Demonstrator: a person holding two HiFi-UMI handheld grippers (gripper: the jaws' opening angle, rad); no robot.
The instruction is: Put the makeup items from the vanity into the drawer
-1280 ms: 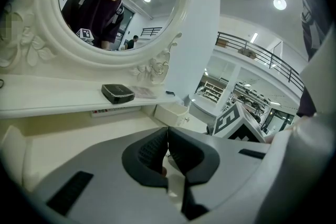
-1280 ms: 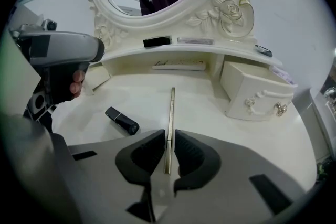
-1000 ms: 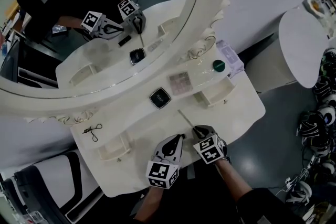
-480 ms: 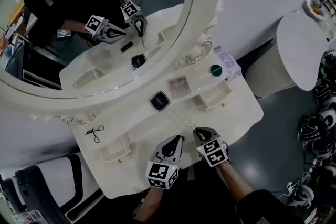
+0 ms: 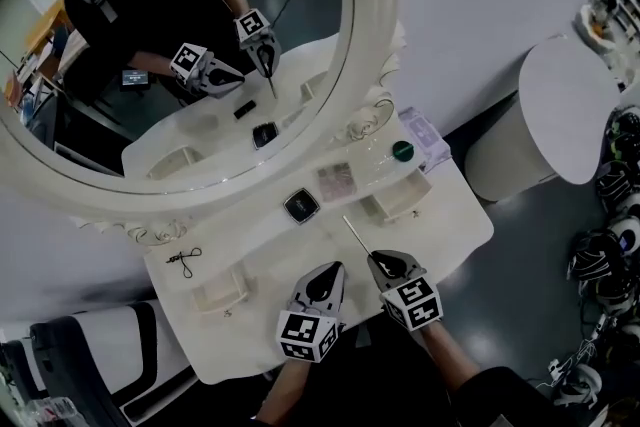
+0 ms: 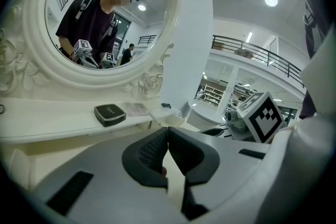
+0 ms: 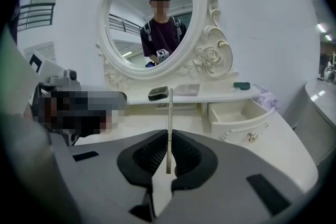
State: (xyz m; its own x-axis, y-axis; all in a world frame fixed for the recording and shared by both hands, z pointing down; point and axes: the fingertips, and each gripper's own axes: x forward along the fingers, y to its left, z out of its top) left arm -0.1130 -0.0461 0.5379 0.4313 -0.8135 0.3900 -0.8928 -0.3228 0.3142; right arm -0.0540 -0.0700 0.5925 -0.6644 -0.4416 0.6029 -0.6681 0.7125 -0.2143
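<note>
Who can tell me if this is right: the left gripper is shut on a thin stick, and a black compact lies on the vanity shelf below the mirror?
Wrong gripper. The right gripper is shut on the thin stick, as the right gripper view shows; the black compact does lie on the vanity shelf below the mirror.

White vanity (image 5: 262, 267), black compact (image 5: 301, 206), pale stick (image 7: 169, 118)

Grey left tool (image 5: 334, 267), right tool (image 5: 376, 258), black-white marker cubes (image 5: 305, 335), apparently black shirt (image 5: 500, 400)
</note>
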